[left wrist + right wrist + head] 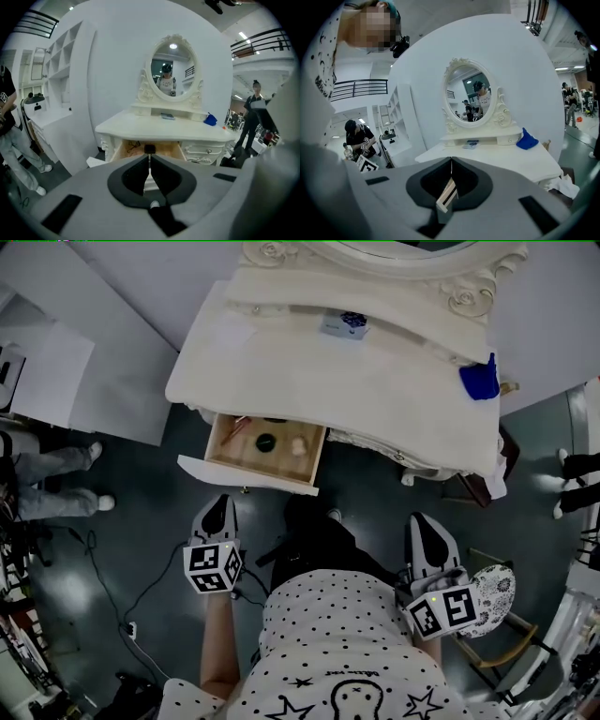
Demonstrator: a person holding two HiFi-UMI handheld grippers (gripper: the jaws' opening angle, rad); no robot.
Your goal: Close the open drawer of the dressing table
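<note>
The cream dressing table (pixel 375 395) stands ahead of me, and its left drawer (pixel 246 476) is pulled out. Inside the drawer lie a black round item (pixel 265 441) and a pale small one (pixel 297 445). My left gripper (pixel 217 510) hangs just in front of the drawer front, apart from it, its jaws shut and empty. In the left gripper view the gripper (pixel 149 158) points at the open drawer (pixel 136 148). My right gripper (pixel 425 529) is off to the right below the table's closed drawers, shut and holding nothing. The right gripper view has that gripper (pixel 451 161) facing the tabletop (pixel 506 157) and oval mirror (pixel 468 93).
A blue cloth (pixel 479 381) and a small box (pixel 344 324) sit on the tabletop. A wooden stool (pixel 478 488) stands by the table's right end, and a patterned seat (pixel 494 592) is beside my right hand. White panels (pixel 56 371), a bystander's legs (pixel 56 479) and a floor cable (pixel 141 592) are left.
</note>
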